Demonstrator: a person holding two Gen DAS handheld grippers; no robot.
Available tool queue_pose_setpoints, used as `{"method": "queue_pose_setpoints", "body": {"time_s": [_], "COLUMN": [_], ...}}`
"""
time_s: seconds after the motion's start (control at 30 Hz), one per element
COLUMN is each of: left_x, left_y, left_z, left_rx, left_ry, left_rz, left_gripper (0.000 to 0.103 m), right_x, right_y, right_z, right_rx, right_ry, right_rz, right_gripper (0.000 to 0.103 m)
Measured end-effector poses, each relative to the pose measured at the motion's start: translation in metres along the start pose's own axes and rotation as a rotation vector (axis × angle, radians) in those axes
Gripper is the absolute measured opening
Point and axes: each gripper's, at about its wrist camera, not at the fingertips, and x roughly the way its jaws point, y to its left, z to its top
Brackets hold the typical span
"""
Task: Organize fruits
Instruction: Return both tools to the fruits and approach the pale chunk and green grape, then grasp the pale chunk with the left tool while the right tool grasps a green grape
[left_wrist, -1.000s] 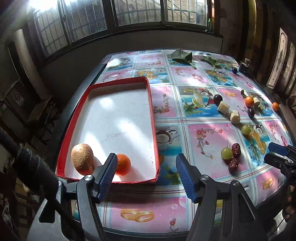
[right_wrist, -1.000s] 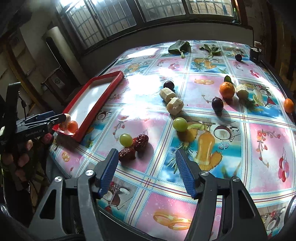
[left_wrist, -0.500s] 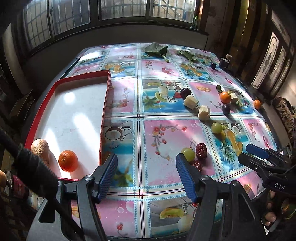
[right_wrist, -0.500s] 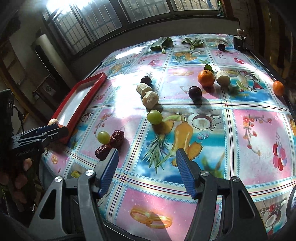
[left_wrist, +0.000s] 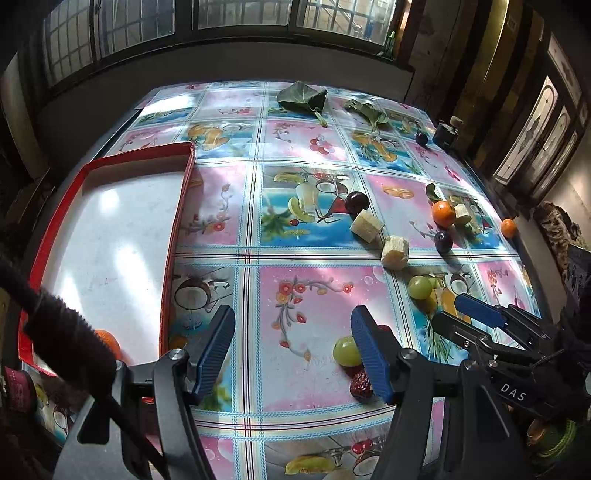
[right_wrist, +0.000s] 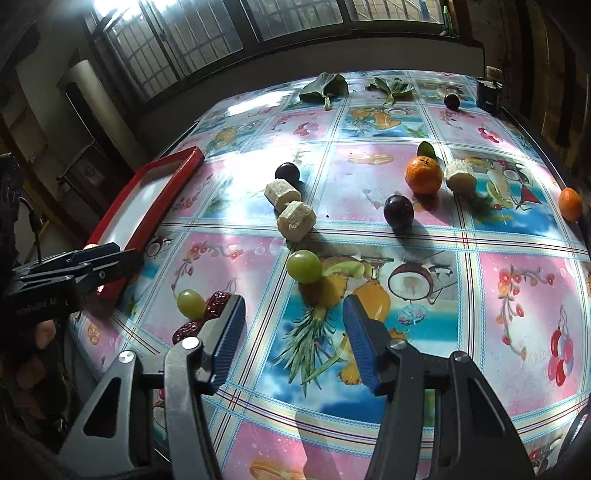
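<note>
A red-rimmed white tray (left_wrist: 173, 229) lies at the table's left with an orange (left_wrist: 109, 341) in its near corner. My left gripper (left_wrist: 291, 345) is open and empty above the cloth, just left of a green grape (left_wrist: 345, 350) and red dates (left_wrist: 360, 384). My right gripper (right_wrist: 293, 332) is open and empty, just short of another green grape (right_wrist: 303, 266). Further out lie two pale cut chunks (right_wrist: 295, 221), dark plums (right_wrist: 398, 211), an orange (right_wrist: 423, 174) and a third pale chunk (right_wrist: 460, 177).
A small orange (right_wrist: 569, 204) sits near the right table edge. Green leaves (right_wrist: 325, 86), a plum (right_wrist: 451, 100) and a dark jar (right_wrist: 487, 94) are at the far end. Each gripper shows in the other's view: the right (left_wrist: 476, 321), the left (right_wrist: 99, 262).
My left gripper has swung right, away from the tray toward the grape and dates. My right gripper has moved forward toward the middle green grape.
</note>
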Motion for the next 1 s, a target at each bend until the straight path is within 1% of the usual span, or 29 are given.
{"method": "queue_pose_setpoints", "body": {"time_s": [0.1, 0.23, 0.4, 0.47, 0.53, 0.6, 0.67, 0.73, 0.8, 0.83, 0.87, 0.9, 1.0], "left_x": [0.010, 0.031, 0.062, 0.073, 0.082, 0.090, 0.098, 0.106, 0.113, 0.115, 0.114, 0.113, 0.111], "left_y": [-0.006, -0.022, -0.041, -0.045, -0.049, -0.052, -0.056, -0.059, -0.060, -0.059, -0.059, -0.058, -0.052], "left_z": [0.011, 0.029, 0.051, 0.058, 0.066, 0.071, 0.074, 0.075, 0.073, 0.072, 0.072, 0.072, 0.070], "left_rx": [-0.003, 0.001, 0.001, -0.011, -0.026, -0.035, -0.039, -0.036, -0.036, -0.040, -0.035, -0.035, -0.040], "left_ry": [0.007, 0.026, 0.067, 0.087, 0.101, 0.110, 0.124, 0.142, 0.155, 0.151, 0.140, 0.139, 0.134], "left_rz": [-0.020, -0.042, -0.062, -0.081, -0.100, -0.108, -0.107, -0.099, -0.103, -0.108, -0.095, -0.102, -0.100], "left_gripper": [0.065, 0.066, 0.066, 0.066, 0.066, 0.066, 0.065, 0.063, 0.050, 0.048, 0.040, 0.038, 0.037], "right_x": [0.013, 0.029, 0.039, 0.040, 0.041, 0.042, 0.041, 0.041, 0.040, 0.039, 0.038, 0.037, 0.035], "right_y": [0.000, -0.006, -0.011, -0.010, -0.010, -0.011, -0.012, -0.012, -0.012, -0.012, -0.012, -0.012, -0.012], "right_z": [0.008, 0.015, 0.022, 0.023, 0.023, 0.022, 0.021, 0.020, 0.019, 0.019, 0.018, 0.017, 0.015], "right_rx": [-0.012, -0.015, -0.010, -0.013, -0.018, -0.016, -0.011, -0.008, -0.001, 0.003, 0.006, 0.009, 0.016], "right_ry": [0.019, 0.041, 0.054, 0.057, 0.060, 0.059, 0.054, 0.050, 0.050, 0.051, 0.051, 0.051, 0.051], "right_rz": [-0.001, -0.019, -0.003, 0.007, 0.020, 0.027, 0.037, 0.044, 0.053, 0.057, 0.060, 0.062, 0.060], "right_gripper": [0.049, 0.046, 0.042, 0.039, 0.031, 0.027, 0.027, 0.027, 0.027, 0.027, 0.027, 0.027, 0.027]}}
